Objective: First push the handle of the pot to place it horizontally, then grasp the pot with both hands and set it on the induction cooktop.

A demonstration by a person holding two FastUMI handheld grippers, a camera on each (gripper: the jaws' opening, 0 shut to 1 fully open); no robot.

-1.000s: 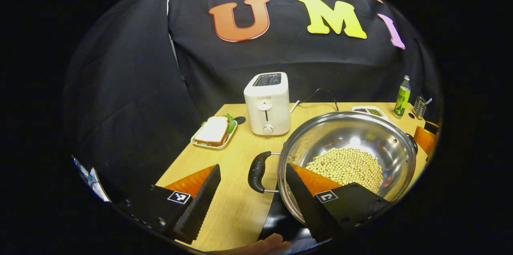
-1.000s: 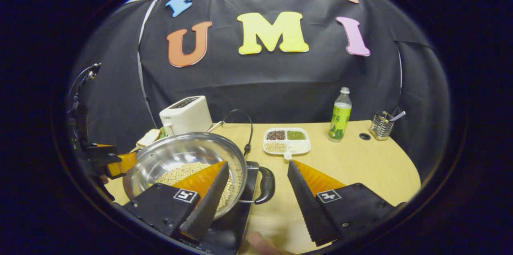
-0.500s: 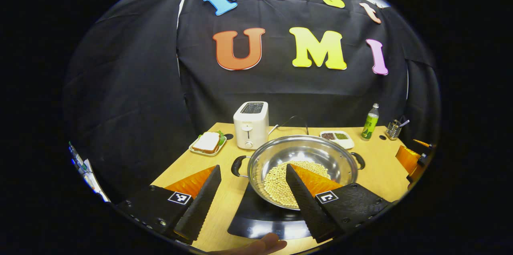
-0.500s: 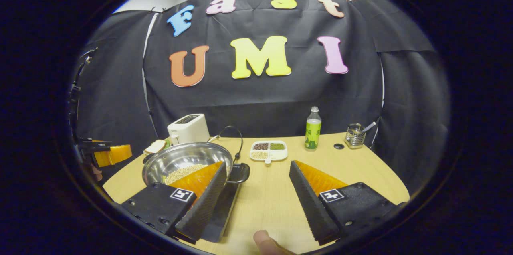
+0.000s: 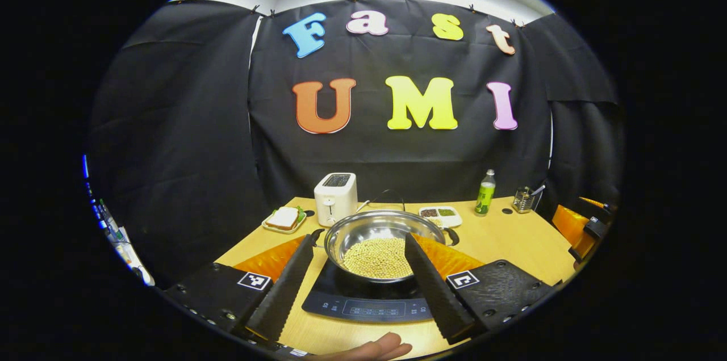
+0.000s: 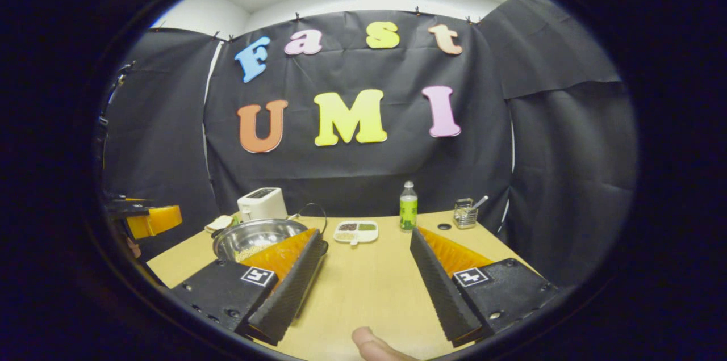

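Left gripper view, near to far. A fingertip of the person's hand (image 5: 369, 348) shows at the lower edge, beneath the left gripper (image 5: 358, 278), whose two fingers stand wide apart and hold nothing. Between the fingers lies the flat black induction cooktop with a touch panel (image 5: 363, 301), set on the light wooden table (image 5: 511, 239). The round stainless-steel pot with black side handles (image 5: 380, 233) sits on the cooktop, just beyond the fingertips and between them; its handles point to either side, and a layer of pale yellow soybeans (image 5: 377, 256) covers its bottom. Beyond the pot, left of the gripper's axis, stand a white two-slot toaster (image 5: 335, 198) and a sandwich on a small pale tray (image 5: 283, 218); right of the axis lie a white divided dish of assorted beans (image 5: 440, 214), a green-labelled plastic bottle (image 5: 484, 193) and a small wire-mesh utensil holder (image 5: 523, 200).

Right gripper view, near to far. A fingertip shows at the lower edge, under the right gripper (image 6: 365, 284), spread wide and empty over bare table. The pot lies beyond and behind its left finger, well apart from the fingertips. The left gripper appears at the far left edge.
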